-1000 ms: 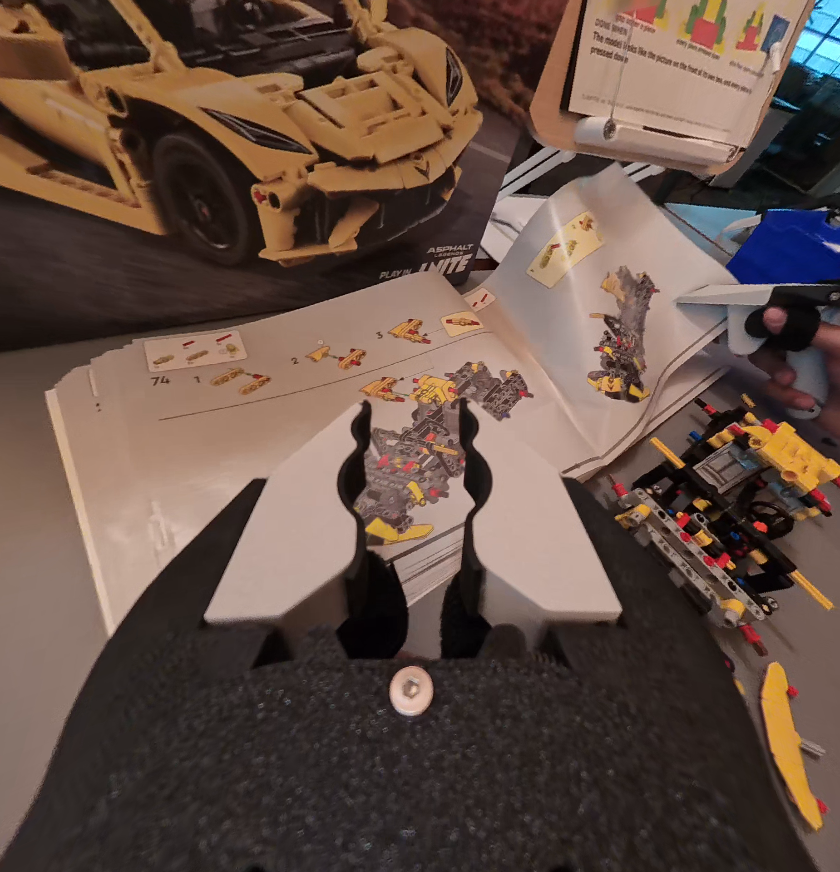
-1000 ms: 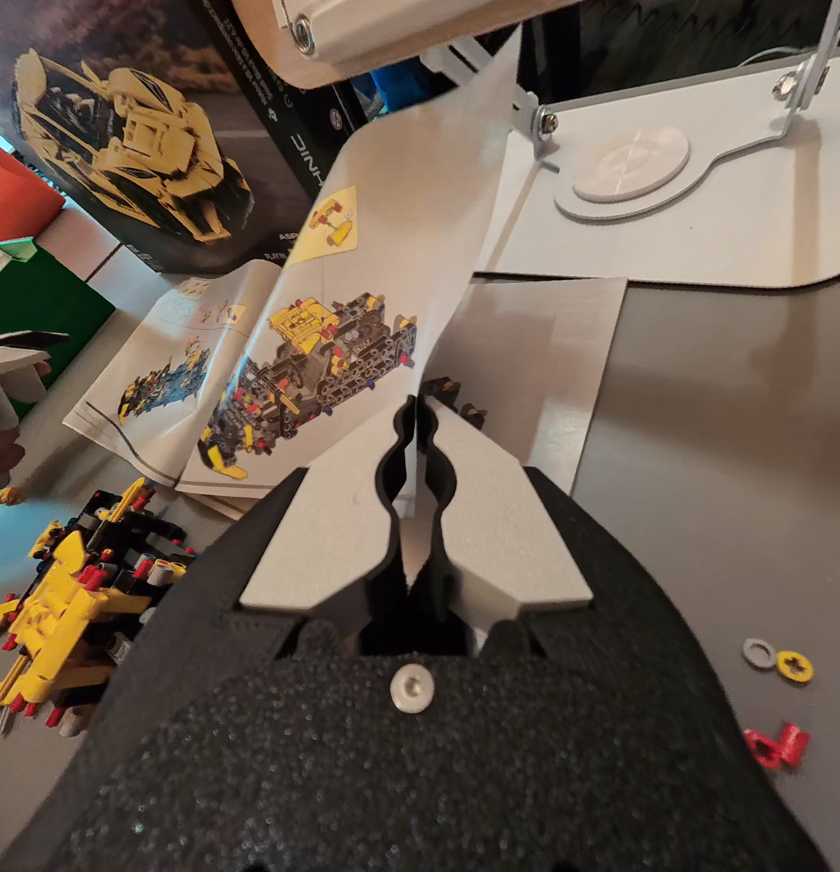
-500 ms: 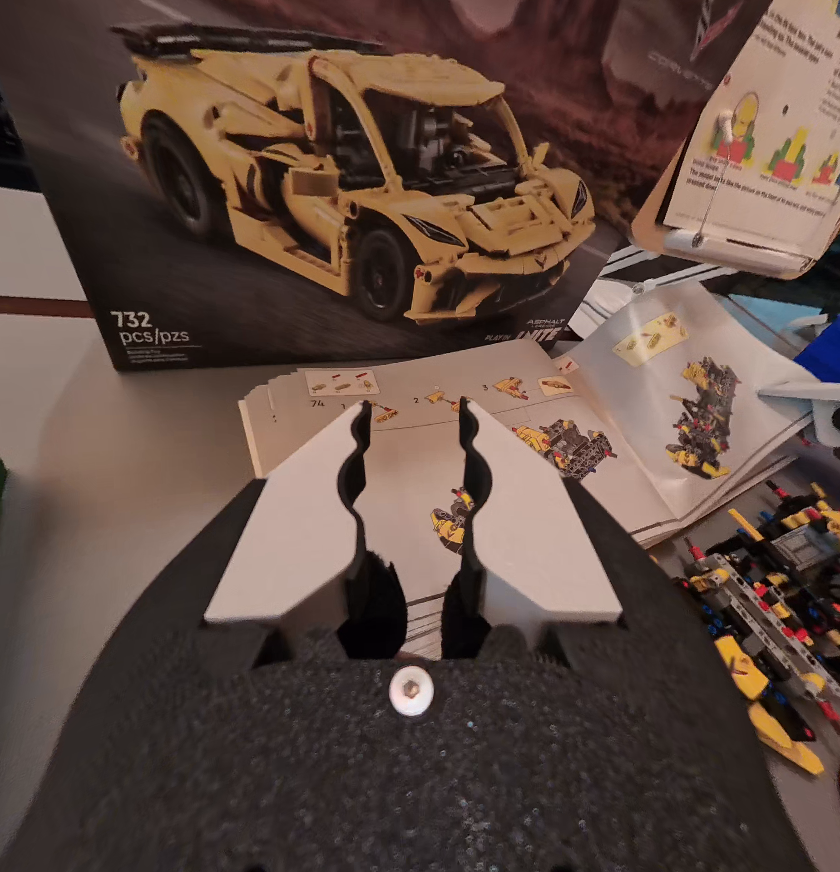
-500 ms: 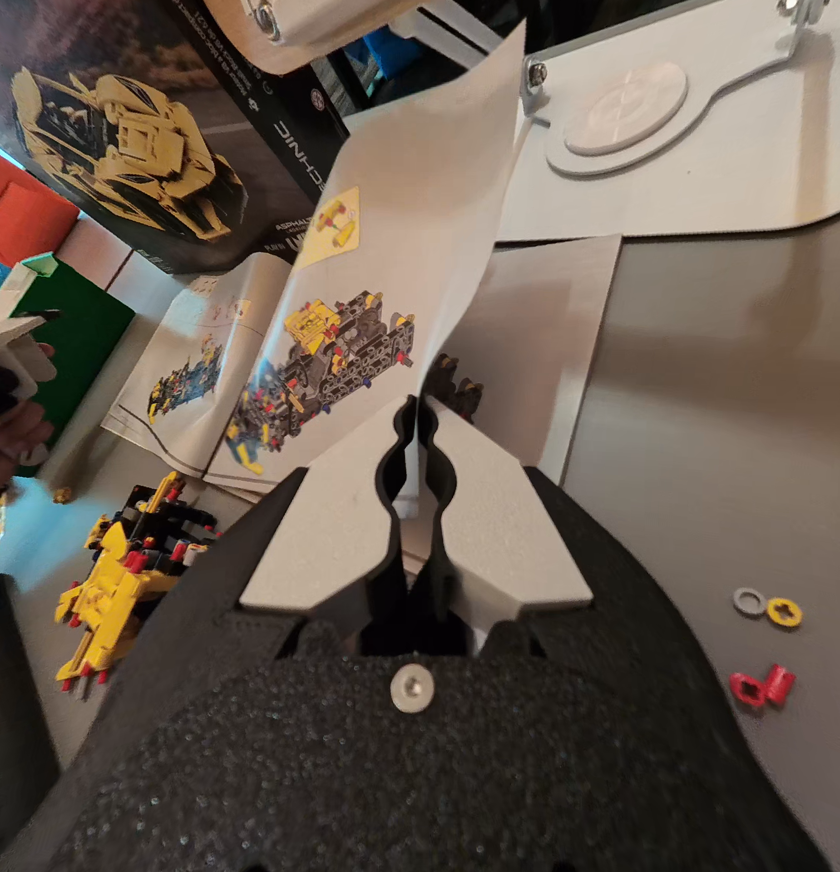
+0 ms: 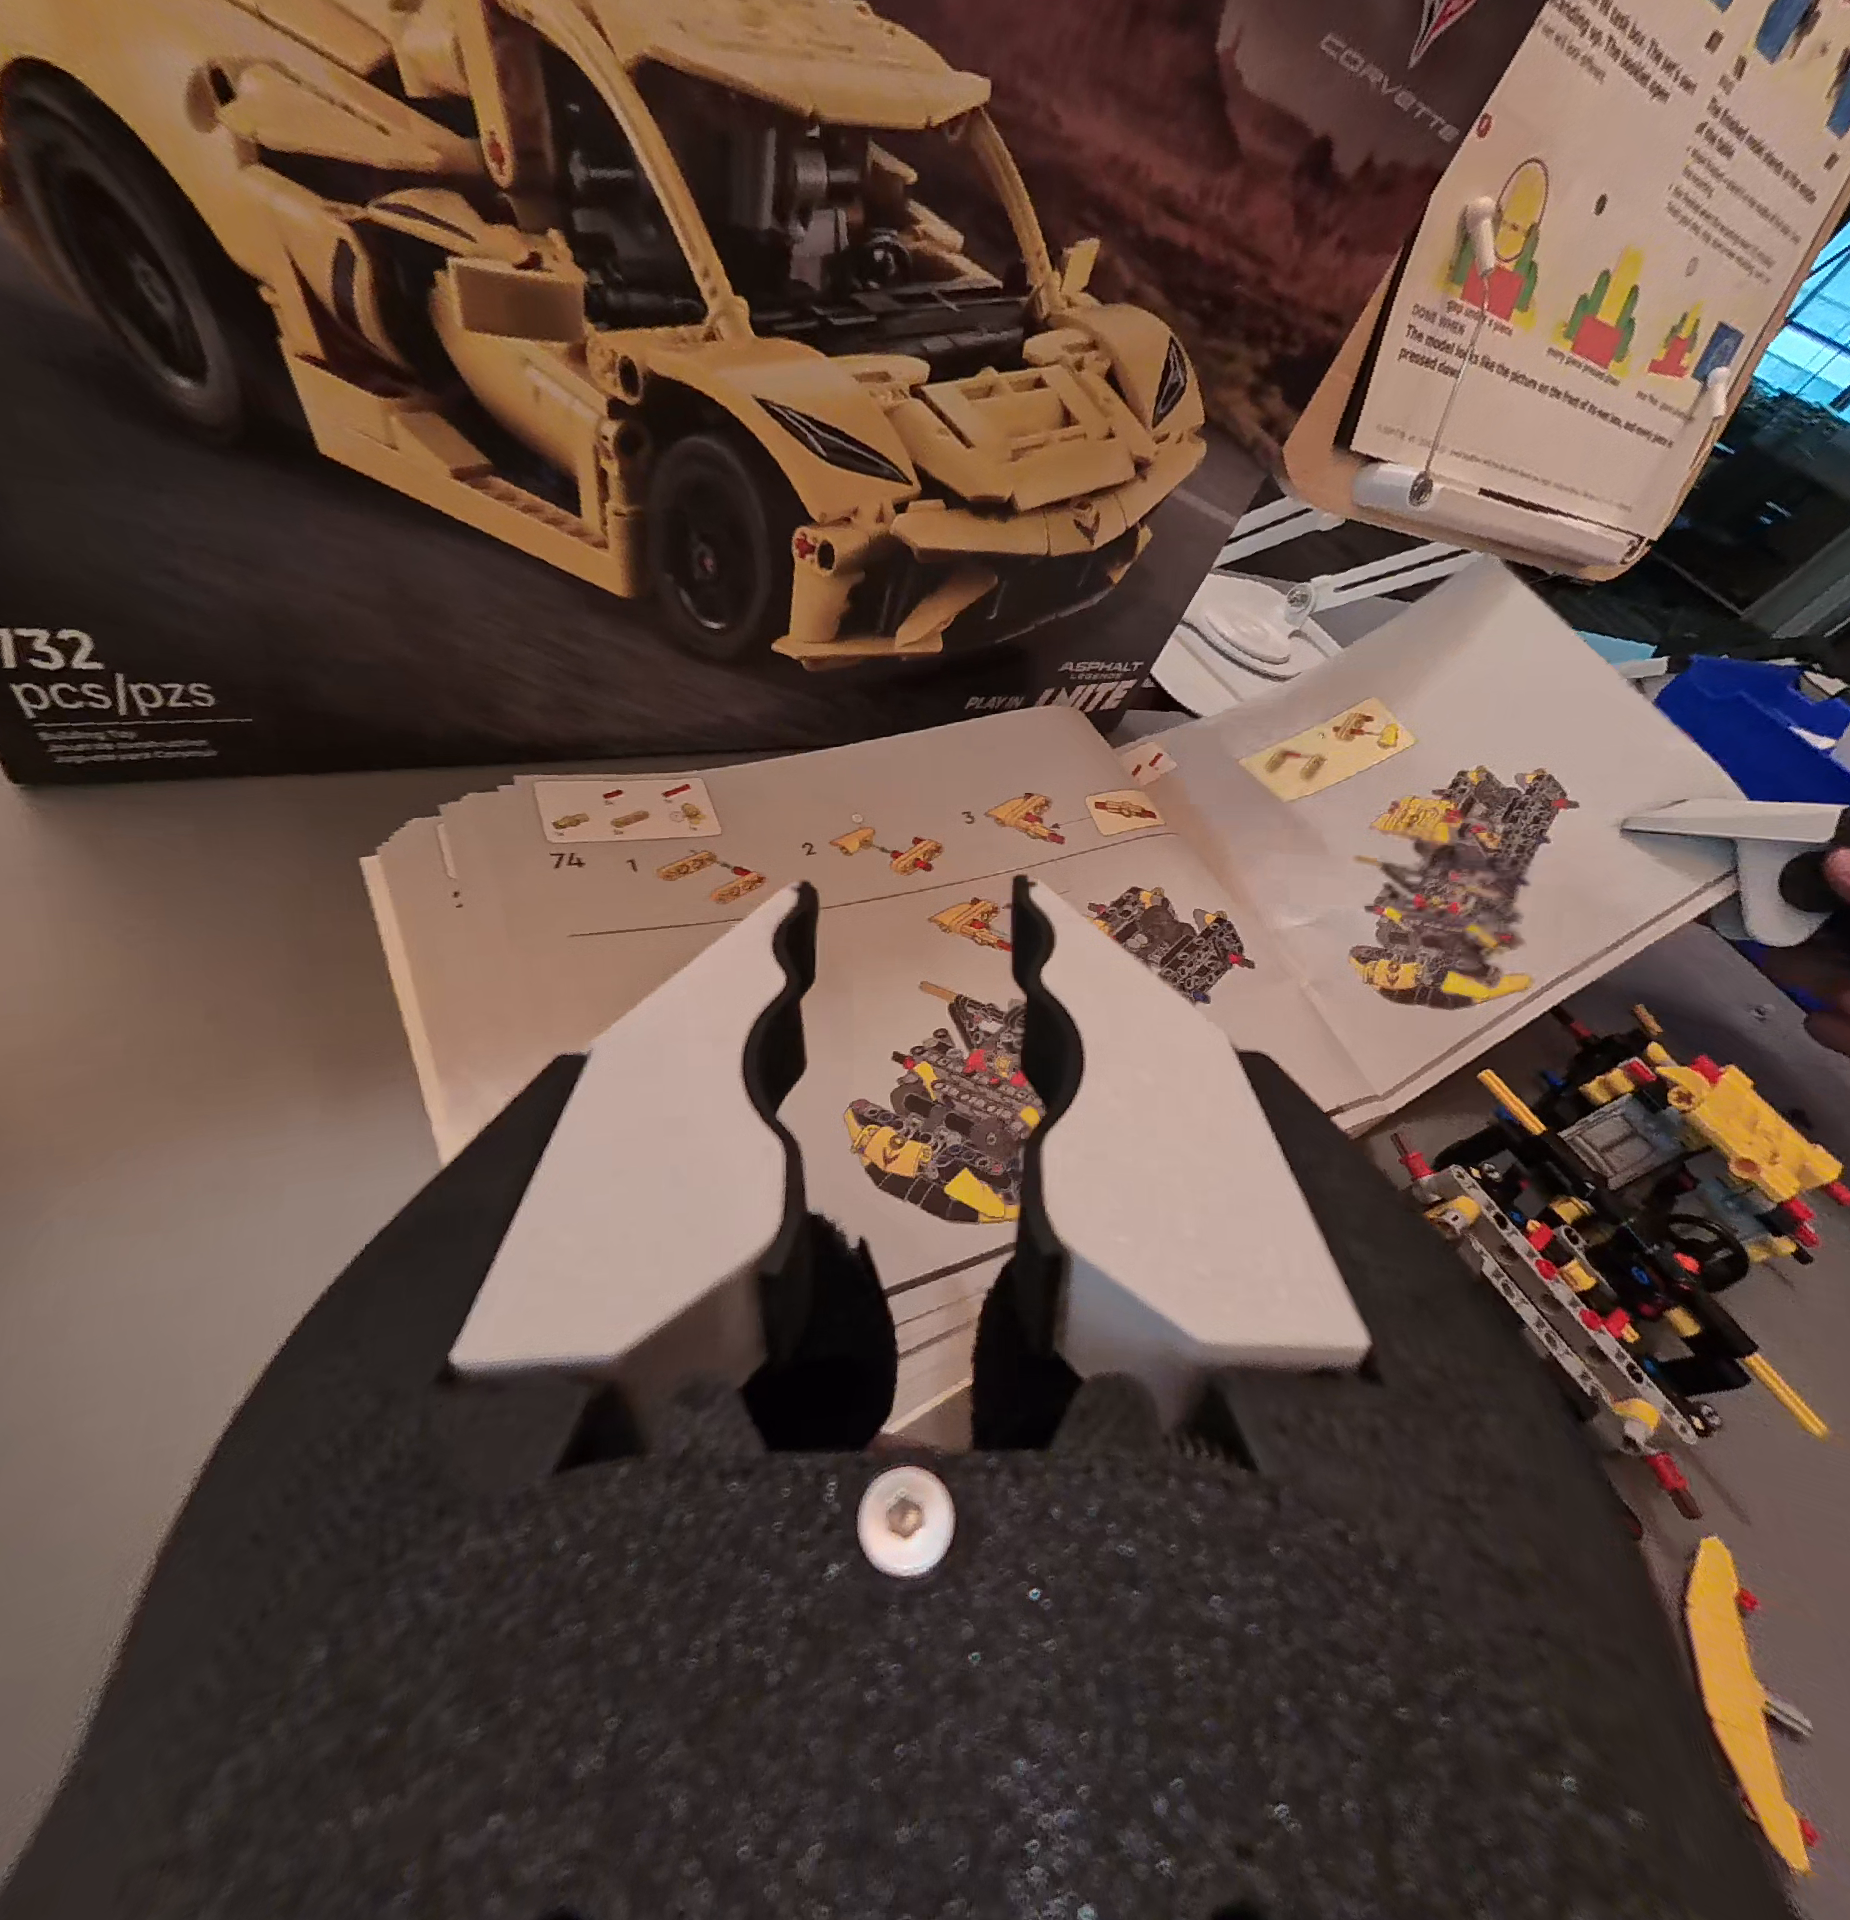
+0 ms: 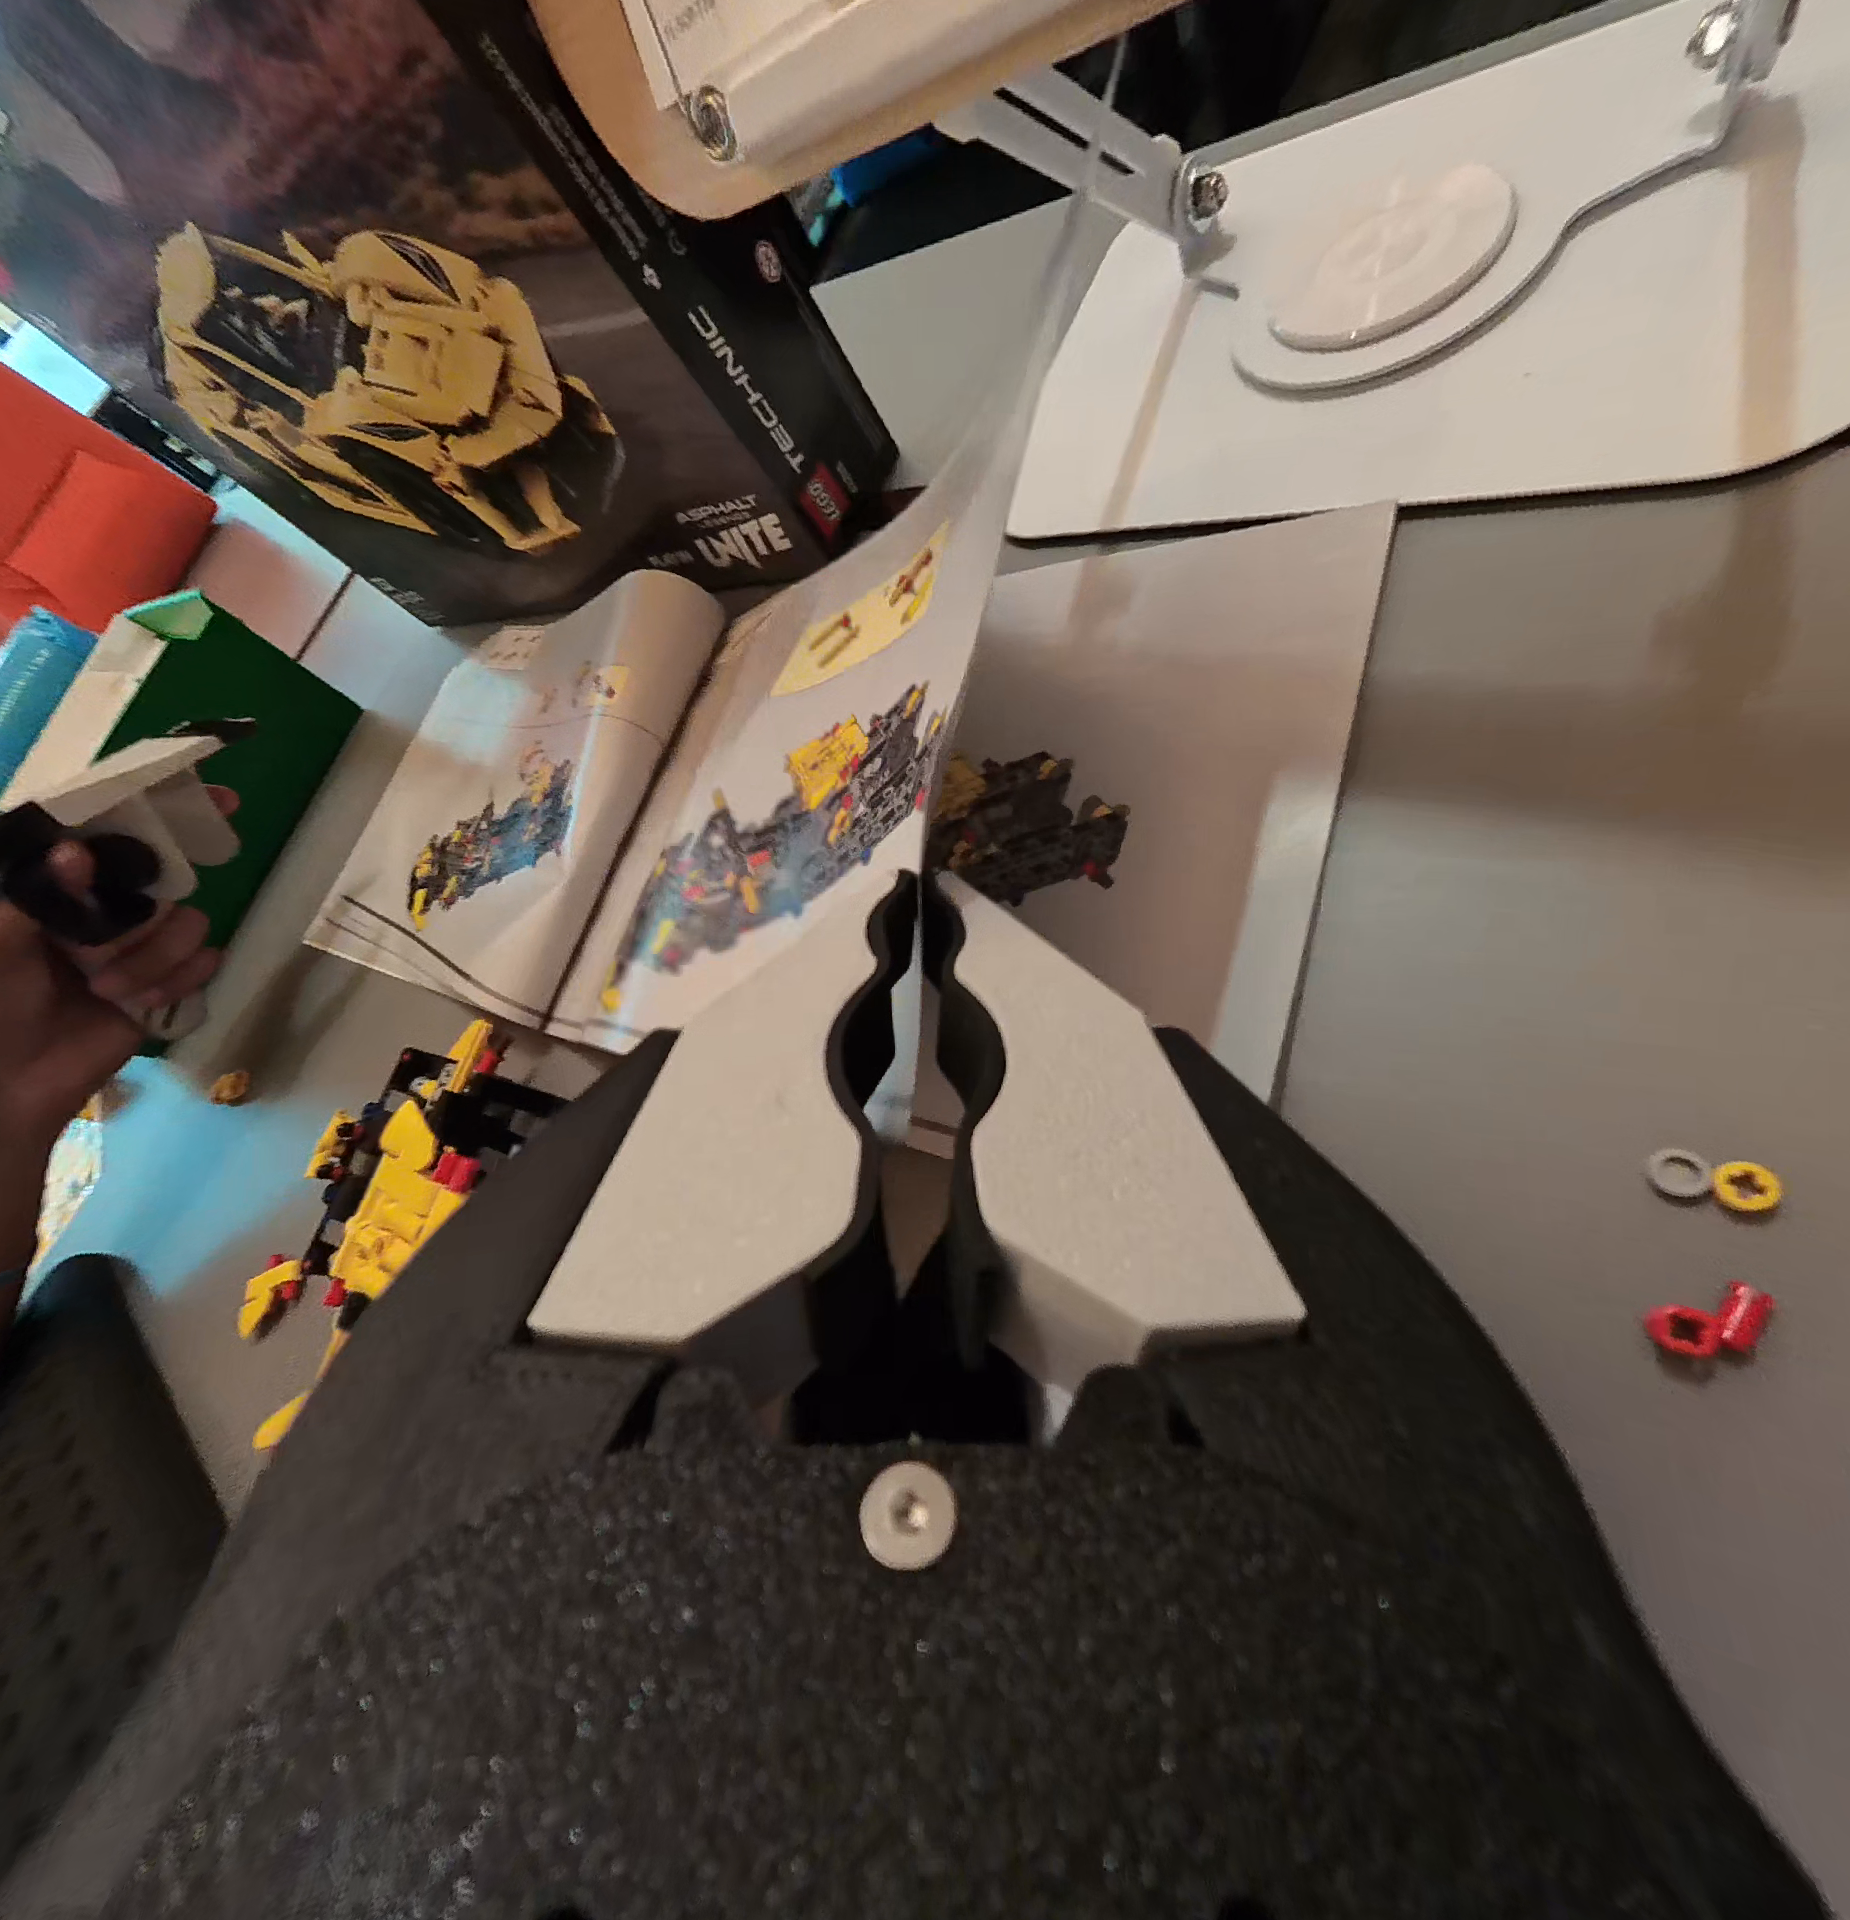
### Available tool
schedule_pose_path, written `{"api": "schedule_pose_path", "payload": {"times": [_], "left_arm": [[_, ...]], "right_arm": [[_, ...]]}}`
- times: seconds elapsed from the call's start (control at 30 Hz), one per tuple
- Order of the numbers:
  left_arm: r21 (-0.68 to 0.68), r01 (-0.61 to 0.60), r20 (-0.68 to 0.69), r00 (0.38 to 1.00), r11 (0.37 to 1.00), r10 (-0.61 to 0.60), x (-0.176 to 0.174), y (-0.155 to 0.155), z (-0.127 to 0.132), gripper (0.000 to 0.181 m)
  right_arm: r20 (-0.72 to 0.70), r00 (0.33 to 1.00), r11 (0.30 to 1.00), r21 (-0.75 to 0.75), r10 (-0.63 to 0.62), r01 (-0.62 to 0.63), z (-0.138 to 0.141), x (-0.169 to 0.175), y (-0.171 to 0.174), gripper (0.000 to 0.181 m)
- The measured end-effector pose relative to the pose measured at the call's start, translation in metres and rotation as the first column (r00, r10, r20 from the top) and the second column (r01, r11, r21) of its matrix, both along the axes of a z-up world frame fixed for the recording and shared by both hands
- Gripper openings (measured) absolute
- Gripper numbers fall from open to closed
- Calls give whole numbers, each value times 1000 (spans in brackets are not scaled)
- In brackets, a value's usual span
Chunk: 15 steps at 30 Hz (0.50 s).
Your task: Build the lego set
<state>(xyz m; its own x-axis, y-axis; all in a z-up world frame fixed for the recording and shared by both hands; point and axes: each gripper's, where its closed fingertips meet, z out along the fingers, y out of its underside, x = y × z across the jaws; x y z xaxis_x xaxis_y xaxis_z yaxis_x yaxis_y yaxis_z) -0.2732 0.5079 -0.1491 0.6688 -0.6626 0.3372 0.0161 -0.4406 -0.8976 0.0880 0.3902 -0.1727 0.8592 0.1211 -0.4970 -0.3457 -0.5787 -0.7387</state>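
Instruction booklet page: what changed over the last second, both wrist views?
The right gripper has stayed shut on the page and lifted it further, so the next page's drawing is more exposed. The left gripper stayed open and empty, drifting back and then closer over the booklet. Nothing was grasped or released. The partly built model and loose pieces did not move.

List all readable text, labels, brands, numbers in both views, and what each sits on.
I don't copy out writing; here is where it stands.
Set box: print on the front's lower corners and its side panel.
Instruction booklet: step numbers on the open left page.
Lifted page, pinched by the right gripper: nothing legible.
Sheet on the stand: lines of print, partly blurred.
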Motion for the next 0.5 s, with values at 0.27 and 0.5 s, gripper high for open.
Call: {"api": "schedule_pose_path", "payload": {"times": [0.27,0.5], "left_arm": [[-1,4,1,1000,1000,-4,1,-1,1,37],[-3,13,2,1000,1000,-13,3,-4,1,37]], "right_arm": [[82,997,1000,5,2,-3,4,-1,2,0],[78,997,1000,19,5,-6,10,-2,2,0]]}}
